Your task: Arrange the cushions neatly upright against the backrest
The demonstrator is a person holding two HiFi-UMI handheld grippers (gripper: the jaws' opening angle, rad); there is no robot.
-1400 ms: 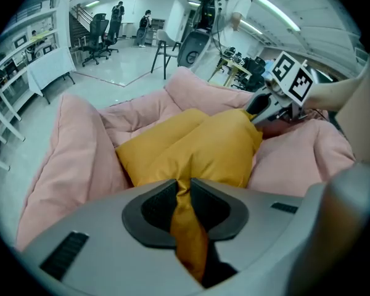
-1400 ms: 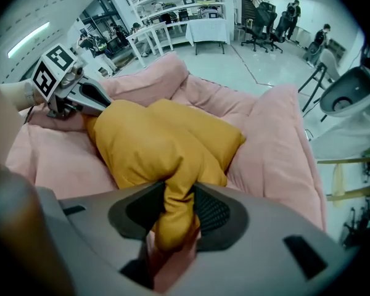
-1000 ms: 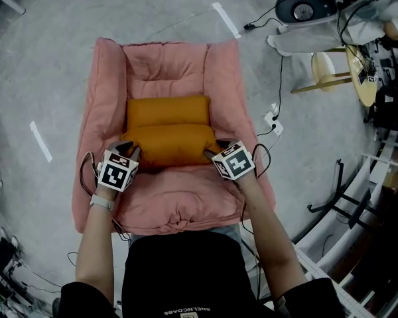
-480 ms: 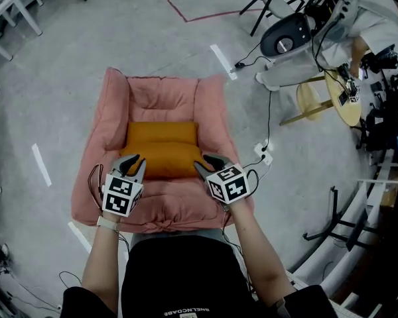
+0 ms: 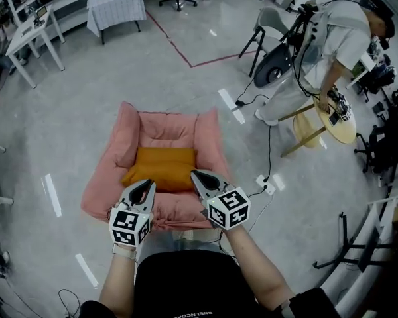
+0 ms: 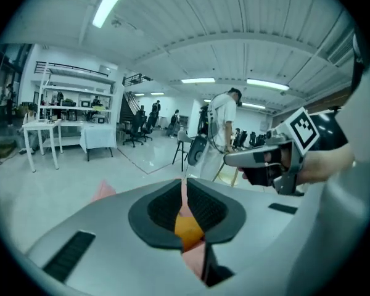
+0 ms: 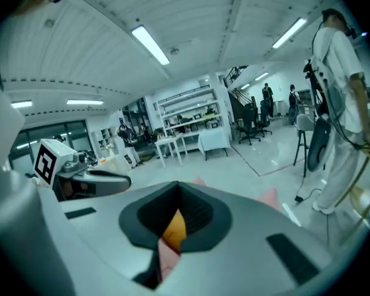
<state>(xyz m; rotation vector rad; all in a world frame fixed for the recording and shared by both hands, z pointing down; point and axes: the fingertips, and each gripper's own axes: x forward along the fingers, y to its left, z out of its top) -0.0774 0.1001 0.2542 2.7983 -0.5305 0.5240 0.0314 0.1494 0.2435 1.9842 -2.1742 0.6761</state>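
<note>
Head view first: orange cushions (image 5: 162, 167) sit in the pink armchair (image 5: 119, 144), their far edge leaning on its backrest (image 5: 166, 126), so the arranging looks about done. Left gripper (image 5: 148, 185) and right gripper (image 5: 194, 175) hang near the person, well above the seat and free of the fabric. Left gripper view: the jaws have just been closing and are all but together on nothing, with a sliver of cushion showing far below. Right gripper view: jaws fully together, likewise empty, since nothing seems left to carry.

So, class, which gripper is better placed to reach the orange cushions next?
Left, marginally: the left gripper points at the front edge of the orange cushions, the right gripper at their corner. Both jaws just closed, empty.
</note>
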